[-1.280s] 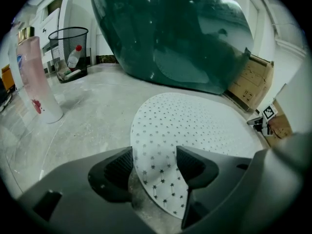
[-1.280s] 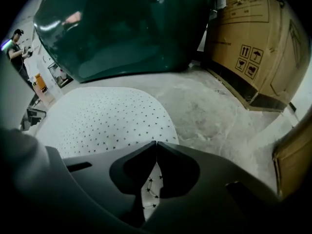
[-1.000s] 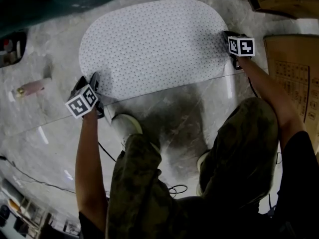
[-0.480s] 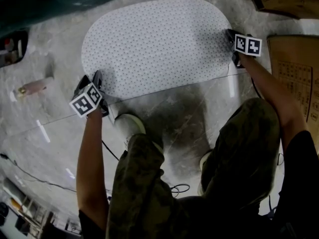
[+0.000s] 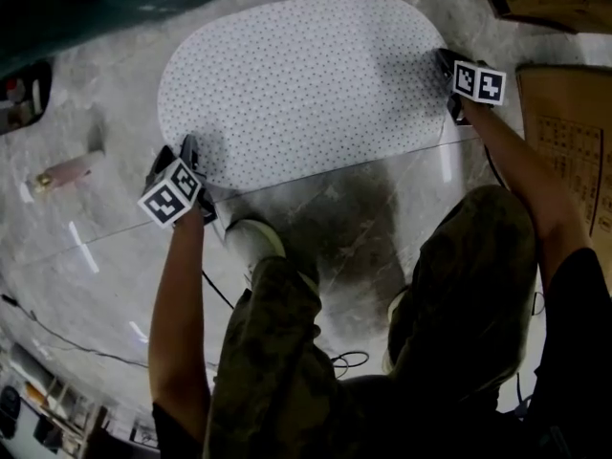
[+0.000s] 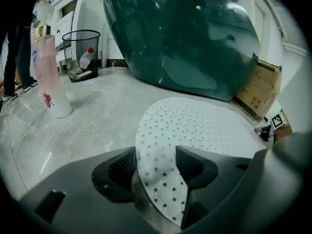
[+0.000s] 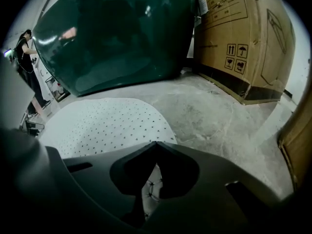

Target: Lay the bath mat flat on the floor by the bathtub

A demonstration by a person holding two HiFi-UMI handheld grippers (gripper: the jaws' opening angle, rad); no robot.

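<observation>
Two grips on: left gripper [image 5: 187, 153] and right gripper [image 5: 446, 63] each pinch the bath mat [image 5: 296, 75] by its near edge. Over the last second the bath mat crept toward upper right, beside the bathtub [image 5: 86, 12]. It lies nearly flat on the floor [image 5: 363, 208]; release judged next.

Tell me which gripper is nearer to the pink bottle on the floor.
Left. The left gripper holds the bath mat at the end toward the pink bottle; the right gripper holds the opposite end, across the mat.
</observation>
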